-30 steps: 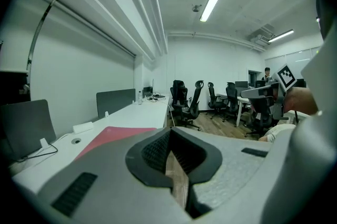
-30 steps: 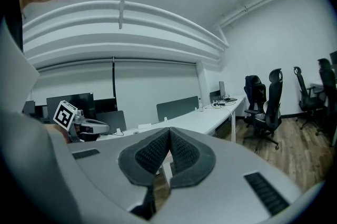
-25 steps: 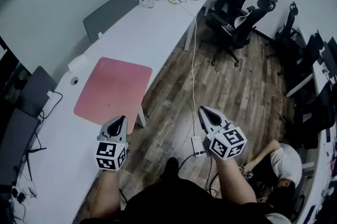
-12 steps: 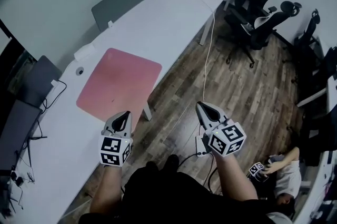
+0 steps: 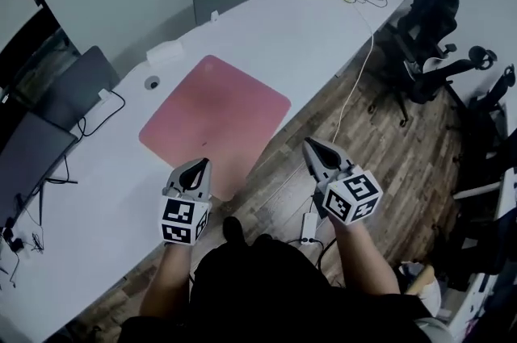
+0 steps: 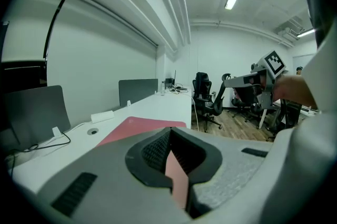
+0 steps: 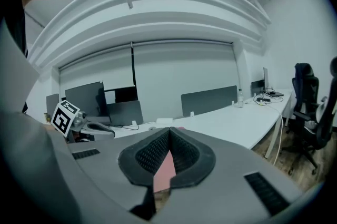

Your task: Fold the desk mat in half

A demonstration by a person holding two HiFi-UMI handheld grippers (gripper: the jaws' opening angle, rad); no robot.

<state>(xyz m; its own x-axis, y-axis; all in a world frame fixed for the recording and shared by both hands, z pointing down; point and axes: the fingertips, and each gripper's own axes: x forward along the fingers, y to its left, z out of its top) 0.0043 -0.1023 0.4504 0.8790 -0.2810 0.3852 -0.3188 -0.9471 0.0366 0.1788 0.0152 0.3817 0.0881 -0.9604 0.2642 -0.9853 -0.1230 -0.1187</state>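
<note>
Pink desk mat (image 5: 216,115) lay flat and unfolded on the long white desk (image 5: 266,35), one long side close to the desk's front edge, with a small white box (image 5: 164,52) and a round cable hole (image 5: 152,82) just beyond its far side. The left gripper (image 5: 196,166) was closed tight with nothing in it, its tip over the mat's near corner as seen from above; I could not tell how high above it. The right gripper (image 5: 313,146) was likewise closed and empty, out past the desk's edge over the wooden floor, apart from the mat. Folding not begun. Risks as I judged them: both claws would have to open before any grab, and a thin mat lying flush on a smooth top gives little lip to pinch, so the jaws might skate over it or shove the whole sheet toward the box rather than lift an edge. With the right claw farther from its corner than the left, one side could be picked up first and the fold go on skewed, edges not meeting. A springy mat might also flop open once let go. Underfoot, a power strip (image 5: 308,227) and its cord lay by the person's feet, a likely snag if they stepped in closer.
</note>
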